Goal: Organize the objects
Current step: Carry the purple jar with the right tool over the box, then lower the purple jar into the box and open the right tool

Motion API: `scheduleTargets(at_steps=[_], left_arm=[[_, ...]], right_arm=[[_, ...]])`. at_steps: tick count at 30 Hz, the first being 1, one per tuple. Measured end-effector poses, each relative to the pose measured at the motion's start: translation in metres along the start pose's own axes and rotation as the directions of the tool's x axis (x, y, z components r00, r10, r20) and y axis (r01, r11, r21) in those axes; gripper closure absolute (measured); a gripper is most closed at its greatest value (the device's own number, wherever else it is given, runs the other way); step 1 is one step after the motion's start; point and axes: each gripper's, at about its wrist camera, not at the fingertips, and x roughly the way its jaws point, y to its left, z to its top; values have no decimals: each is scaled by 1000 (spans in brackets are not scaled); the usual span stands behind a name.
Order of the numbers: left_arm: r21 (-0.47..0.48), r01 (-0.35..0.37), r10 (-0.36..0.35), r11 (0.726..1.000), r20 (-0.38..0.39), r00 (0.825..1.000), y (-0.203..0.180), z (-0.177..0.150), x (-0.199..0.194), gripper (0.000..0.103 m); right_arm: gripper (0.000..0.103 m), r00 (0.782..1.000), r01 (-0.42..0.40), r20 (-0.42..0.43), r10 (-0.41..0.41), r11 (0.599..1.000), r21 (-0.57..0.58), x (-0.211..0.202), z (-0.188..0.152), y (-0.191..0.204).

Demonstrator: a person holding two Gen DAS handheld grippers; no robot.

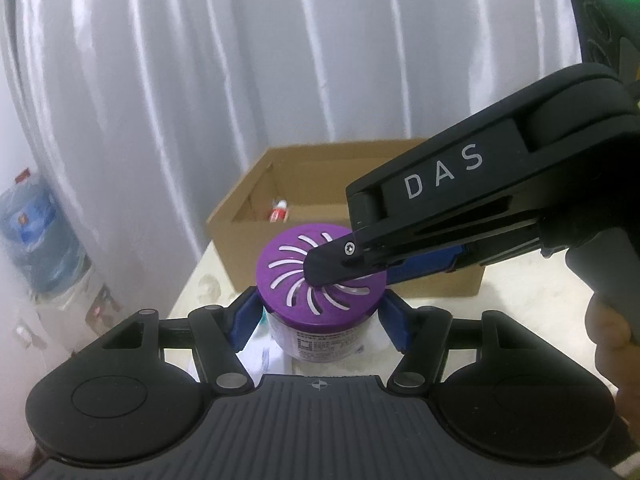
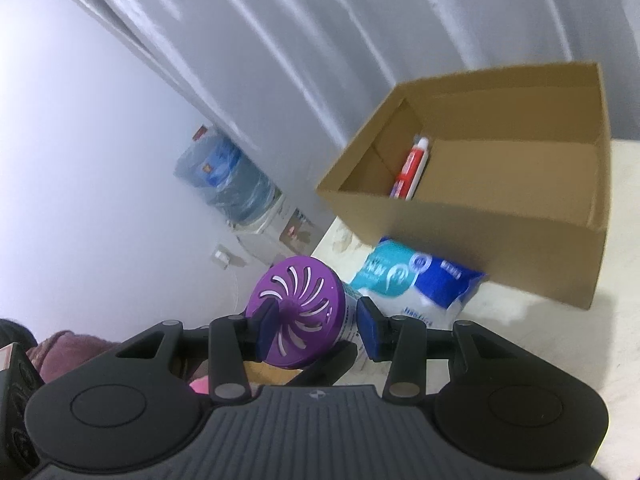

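Carrying this one with both tools, I have the air freshener jar [image 1: 316,336] up off the table [image 2: 520,320], just short of the open cardboard box [image 2: 460,216]. The left gripper [image 1: 320,316] is closed part way, its blue pads [image 1: 244,320] pressed on opposite sides of the jar's white body below the purple vented lid [image 1: 288,280]. The right gripper [image 2: 316,320] reaches in from the side. It is also only narrowly open, with one finger laid across the top of the lid and the other down the far side, so I read it as clamped on the jar at the cap.

My judgement is that the step in hand is getting the jar over the near wall of the box and down inside. To do that well I would:

- Move both hands as one. If they drift apart, the right tool could twist the lid or pry it loose.
- Lift until the jar's base is plainly above the cardboard rim before going forward.
- Hold the jar upright, because the slotted lid could let the contents out if it tips.
- Aim for the bare floor of the box, away from the red and white toothpaste tube [image 2: 412,168] leaning in the far corner.
- Pass above the blue and white plastic packet [image 2: 416,284] lying against the box front, without brushing it.
- Open the right tool first once the jar stands, then the left.
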Motion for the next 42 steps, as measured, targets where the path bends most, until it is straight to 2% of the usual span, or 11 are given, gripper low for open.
scheduleTargets(at_steps=[4,9,13,17,21,24,30,33,36,42], left_arm=[[40,16,-17,999,30,999,-1,18,11,39],[81,47,-51,996,46,998,7,53,40,39],[101,72,-72,992,-8,997,16,84,85,39],[117,90,-79,989,-97,992,28,114,144,39],[111,115,-93,987,-188,978,38,137,202,39],[100,142,-112,985,-257,960,46,149,242,39],[75,190,-147,979,-383,912,50,159,308,39],[79,196,-146,977,-423,894,51,156,330,39],[85,199,-141,976,-446,884,51,153,346,39],[120,196,-122,973,-450,884,32,144,351,39]], right_arm=[[56,999,12,50,-11,1000,-3,-8,15,-4],[56,995,46,94,-43,999,-27,-6,53,-8],[56,993,93,80,-90,995,-37,16,91,-14],[56,993,117,11,-117,993,1,53,136,-29],[56,989,139,-63,-135,989,54,92,173,-56],[56,982,160,-116,-149,983,93,120,193,-76],[56,964,213,-194,-184,967,140,163,210,-110],[56,957,225,-223,-188,962,153,175,208,-123],[56,952,232,-241,-190,960,159,185,206,-132],[56,950,235,-245,-192,959,159,194,207,-140]])
